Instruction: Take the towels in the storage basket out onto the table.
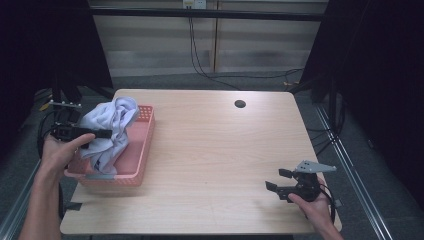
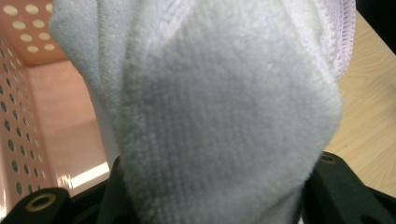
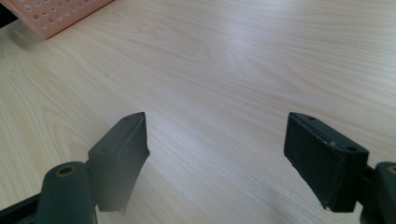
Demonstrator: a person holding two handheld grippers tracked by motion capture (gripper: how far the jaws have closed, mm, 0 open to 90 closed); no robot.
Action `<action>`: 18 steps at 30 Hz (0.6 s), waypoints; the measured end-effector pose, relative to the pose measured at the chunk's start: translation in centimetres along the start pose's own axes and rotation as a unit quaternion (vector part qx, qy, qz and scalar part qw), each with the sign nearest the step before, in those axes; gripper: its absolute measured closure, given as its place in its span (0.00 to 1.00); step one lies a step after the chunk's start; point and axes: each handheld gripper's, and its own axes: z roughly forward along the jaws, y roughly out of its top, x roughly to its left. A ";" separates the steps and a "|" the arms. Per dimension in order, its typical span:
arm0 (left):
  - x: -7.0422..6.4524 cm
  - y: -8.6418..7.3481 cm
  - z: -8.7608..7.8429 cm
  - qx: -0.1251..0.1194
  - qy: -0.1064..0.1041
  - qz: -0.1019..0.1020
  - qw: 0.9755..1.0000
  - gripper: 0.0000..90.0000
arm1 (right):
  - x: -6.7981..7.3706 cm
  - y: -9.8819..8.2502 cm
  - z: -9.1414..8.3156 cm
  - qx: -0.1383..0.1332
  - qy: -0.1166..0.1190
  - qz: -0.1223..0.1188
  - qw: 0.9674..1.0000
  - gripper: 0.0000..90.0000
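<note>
Pale wood table [image 1: 215,150], dark curtained room, left tongs [image 1: 102,134] pinching white towel [image 1: 112,125] over pink basket [image 1: 142,150], right tongs [image 1: 276,180] spread.

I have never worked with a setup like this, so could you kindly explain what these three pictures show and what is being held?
A person holds a two-jaw gripper in each hand at a wooden table. The high view looks down from above; the other two come from cameras riding on each gripper. The left gripper is shut on a pale fluffy towel over a pink perforated basket; the left gripper view shows the towel bunched between its jaws. The right gripper rests open and empty near the table's front right, with bare wood between its jaws in its own view.
</note>
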 end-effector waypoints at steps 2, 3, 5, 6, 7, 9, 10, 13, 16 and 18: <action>-0.1 0.1 -0.1 -0.008 0.008 0.003 1.000 0.59 | 0.0 0.0 -0.1 -0.001 -0.001 0.000 1.000 0.24; -0.1 0.1 -0.1 -0.008 0.008 0.003 1.000 0.59 | 0.0 0.0 -0.1 -0.001 -0.001 0.000 1.000 0.24; -0.1 0.1 0.0 -0.008 0.012 0.001 1.000 0.59 | 0.0 0.0 -0.1 0.000 0.001 0.002 1.000 0.24; -0.2 0.2 -0.1 -0.009 0.012 0.002 1.000 0.59 | 0.0 0.0 -0.1 0.000 0.000 0.002 1.000 0.24; -0.2 0.3 -0.1 -0.010 0.010 0.002 1.000 0.59 | -0.1 0.0 -0.1 -0.001 0.000 0.003 1.000 0.24; -0.3 0.7 -0.5 -0.015 0.010 0.005 1.000 0.59 | -0.1 0.1 -0.1 -0.002 -0.001 0.004 1.000 0.24; -0.3 0.7 -0.5 -0.015 0.010 0.005 1.000 0.59 | -0.2 0.1 0.0 -0.003 0.000 0.003 1.000 0.24; -0.8 1.4 -1.1 -0.023 0.005 0.009 1.000 0.59 | -0.2 0.2 0.1 -0.004 0.000 0.005 1.000 0.24; -1.3 1.9 -1.5 -0.027 0.005 0.014 1.000 0.59 | -0.2 0.2 0.1 -0.003 -0.002 0.005 1.000 0.24; -1.6 2.2 -1.8 -0.032 0.001 0.018 0.999 0.59 | -0.3 0.1 0.0 -0.003 -0.001 0.005 1.000 0.24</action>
